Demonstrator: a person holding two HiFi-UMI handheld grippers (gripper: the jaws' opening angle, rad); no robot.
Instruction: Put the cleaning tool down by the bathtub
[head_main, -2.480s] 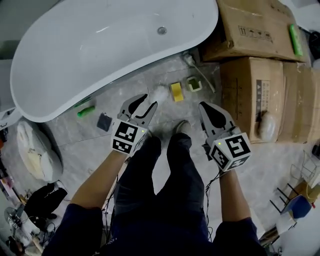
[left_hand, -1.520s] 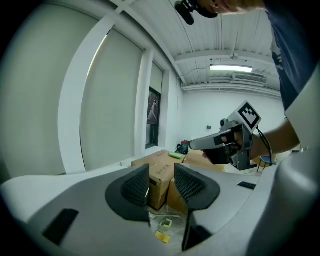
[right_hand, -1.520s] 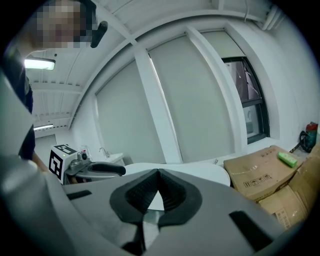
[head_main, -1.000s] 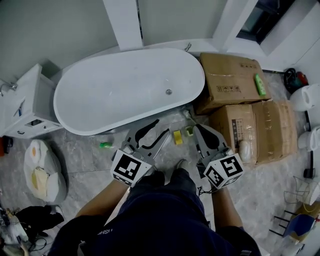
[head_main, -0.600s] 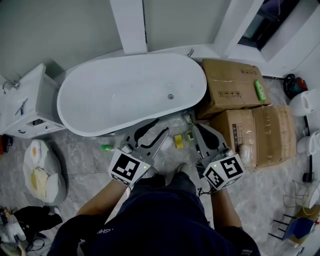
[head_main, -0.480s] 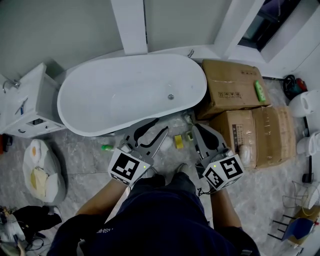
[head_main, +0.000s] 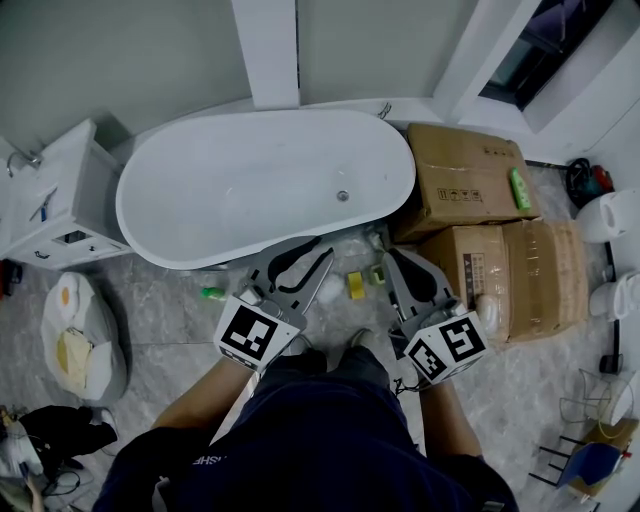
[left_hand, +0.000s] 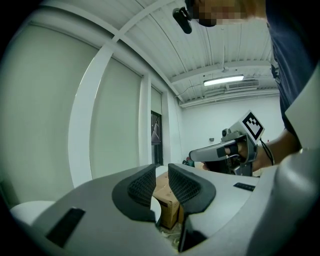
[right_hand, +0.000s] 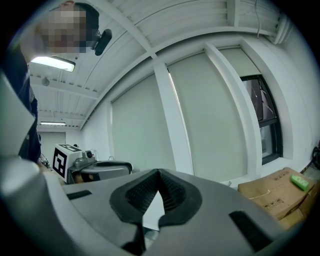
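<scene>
White oval bathtub (head_main: 240, 190) on grey stone-tile floor (head_main: 150, 320). The white fluffy cleaning tool (head_main: 331, 291) lies on the floor just beside the bathtub's near wall, free of both grippers, with a yellow rectangular sponge (head_main: 355, 285) beside it. Left gripper (head_main: 324, 249) (left_hand: 161, 175), held above the floor just in front of the bathtub: jaws closing, a gap between the ribbed pads and nothing in it. Right gripper (head_main: 392, 256) (right_hand: 159, 175), near the bathtub's drain end: tips pressed together, empty. Brown cardboard boxes (head_main: 465, 185) touch the bathtub's drain end.
</scene>
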